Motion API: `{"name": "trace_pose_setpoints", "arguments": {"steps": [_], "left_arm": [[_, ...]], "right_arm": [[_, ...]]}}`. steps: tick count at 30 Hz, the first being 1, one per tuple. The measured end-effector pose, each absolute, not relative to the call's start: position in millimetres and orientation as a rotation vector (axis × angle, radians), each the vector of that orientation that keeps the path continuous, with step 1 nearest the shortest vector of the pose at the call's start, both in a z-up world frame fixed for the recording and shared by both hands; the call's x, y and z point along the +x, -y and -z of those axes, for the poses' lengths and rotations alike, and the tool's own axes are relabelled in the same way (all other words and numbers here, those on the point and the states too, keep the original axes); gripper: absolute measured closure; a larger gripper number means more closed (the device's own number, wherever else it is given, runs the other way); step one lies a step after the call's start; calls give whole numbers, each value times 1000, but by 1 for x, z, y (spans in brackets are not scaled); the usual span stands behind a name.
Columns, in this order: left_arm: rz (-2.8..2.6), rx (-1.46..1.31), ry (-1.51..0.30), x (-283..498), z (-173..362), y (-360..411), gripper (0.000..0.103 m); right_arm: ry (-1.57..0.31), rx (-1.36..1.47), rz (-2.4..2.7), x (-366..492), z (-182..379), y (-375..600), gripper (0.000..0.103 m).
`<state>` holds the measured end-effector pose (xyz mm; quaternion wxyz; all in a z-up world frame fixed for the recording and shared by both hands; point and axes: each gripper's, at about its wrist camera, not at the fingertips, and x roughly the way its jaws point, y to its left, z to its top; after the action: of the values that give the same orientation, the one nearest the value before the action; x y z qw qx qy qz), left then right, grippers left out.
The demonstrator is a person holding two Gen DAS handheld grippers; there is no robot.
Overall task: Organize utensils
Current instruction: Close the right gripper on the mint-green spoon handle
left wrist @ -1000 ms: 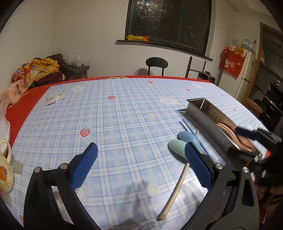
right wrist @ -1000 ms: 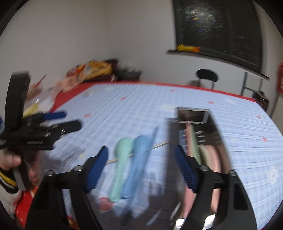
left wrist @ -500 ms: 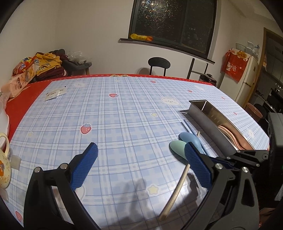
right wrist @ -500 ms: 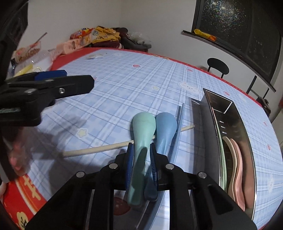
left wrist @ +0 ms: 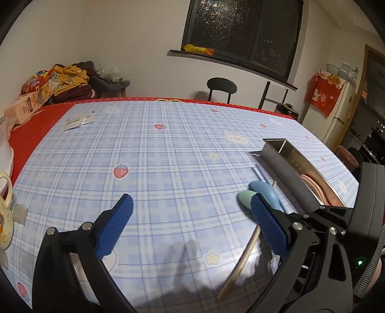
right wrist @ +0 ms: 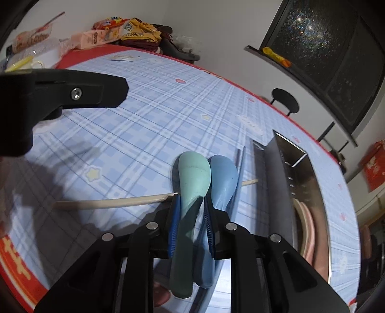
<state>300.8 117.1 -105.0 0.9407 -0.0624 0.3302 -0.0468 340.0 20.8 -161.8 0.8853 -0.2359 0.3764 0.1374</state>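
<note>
Checked worktop (left wrist: pixel 168 168): pink spoons (right wrist: pixel 305 226) already in tray (right wrist: pixel 300 168); right gripper (right wrist: pixel 191 224) jaws pinch green spoon (right wrist: pixel 192 178), blue spoon (right wrist: pixel 223 178) waits, left gripper (left wrist: pixel 190 221) jaws wide.

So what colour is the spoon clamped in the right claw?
Mint green spoon, held by the right claw beside a blue spoon; clearest in the right wrist view.

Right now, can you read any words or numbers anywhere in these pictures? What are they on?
No text here can be read for certain.
Pink snack box: red printing, too blurred to read.
Orange snack bags: lettering too small.
Paper slips on the tablecloth: tiny print, unreadable.
Red cloth on the fridge: gold characters, too blurred.
Mug: a picture only, no words seen.
</note>
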Motion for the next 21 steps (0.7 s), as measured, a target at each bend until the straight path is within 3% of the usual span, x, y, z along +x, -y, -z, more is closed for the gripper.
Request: {"name": "trace_pose_setpoints", "arguments": {"steps": [5,10,21], "left_arm": [[104,-148,-673,301,105,-120,7],[99,-155,-668,300,104,-122,7],[95,-164,-685,302,108,-123,7]], "right_arm": [[-779,-475,-287,337,160,-17,89],[-830,-228,-342,343,147,15,94],[-911,132,-400,356,150,60,95]]}}
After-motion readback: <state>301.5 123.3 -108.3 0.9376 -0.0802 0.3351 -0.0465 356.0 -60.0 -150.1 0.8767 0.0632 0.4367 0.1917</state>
